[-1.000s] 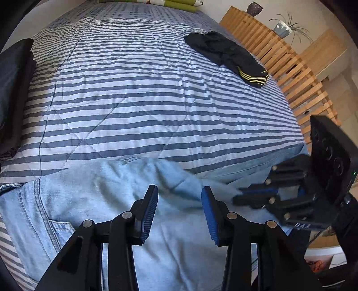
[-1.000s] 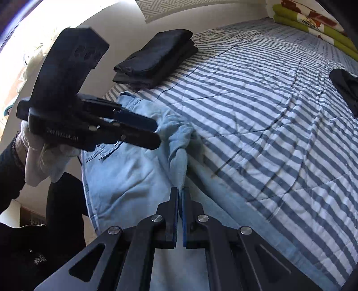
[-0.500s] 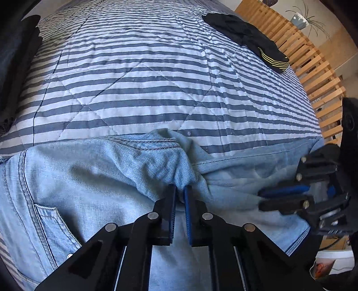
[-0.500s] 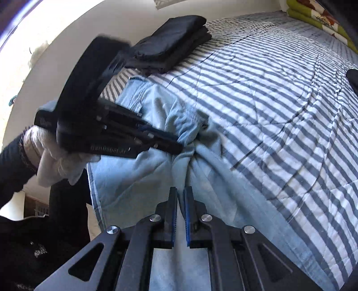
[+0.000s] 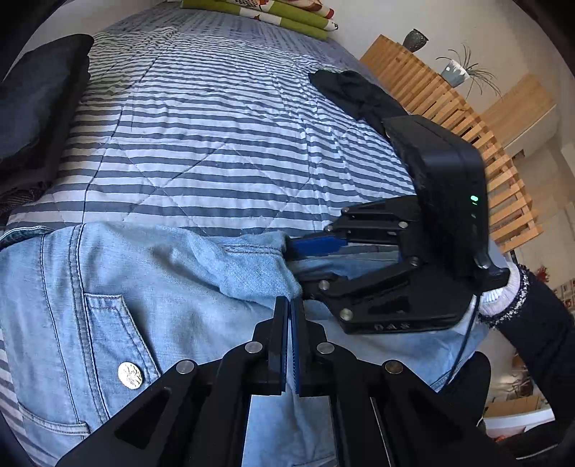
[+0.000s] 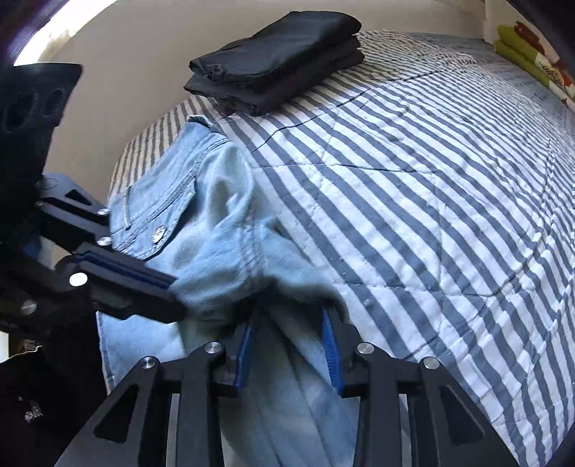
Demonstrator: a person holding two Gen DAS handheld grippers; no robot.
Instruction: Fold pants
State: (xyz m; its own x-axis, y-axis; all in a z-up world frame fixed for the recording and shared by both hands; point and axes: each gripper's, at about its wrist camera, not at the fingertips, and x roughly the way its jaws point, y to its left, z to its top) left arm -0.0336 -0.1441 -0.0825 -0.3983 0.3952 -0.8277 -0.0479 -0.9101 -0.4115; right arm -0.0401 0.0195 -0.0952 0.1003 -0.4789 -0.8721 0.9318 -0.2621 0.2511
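Light-blue jeans point(image 5: 151, 287) lie along the near edge of a striped bed, back pocket and metal button point(image 5: 130, 374) facing up. My left gripper point(image 5: 289, 305) is shut on a raised fold of the denim; the right wrist view shows it point(image 6: 170, 289) pinching that same fold. Just right of it, my right gripper point(image 6: 289, 323) has its jaws opening. Denim point(image 6: 222, 230) drapes over and between its blue pads without being pressed. In the left wrist view the right gripper point(image 5: 300, 260) comes in from the right, straddling the trouser cloth.
A stack of folded black clothes point(image 6: 276, 61) sits at the bed's left edge. A loose black garment point(image 5: 355, 93) lies at the far right, near a wooden slatted frame point(image 5: 467, 136). Green pillows point(image 5: 273, 14) lie at the head. A person's sleeve point(image 5: 532, 305) is at the right.
My left gripper went from open to shut on a denim fold. My right gripper, shut before, has spread its jaws. Both moved closer together and the fold has bunched up between them.
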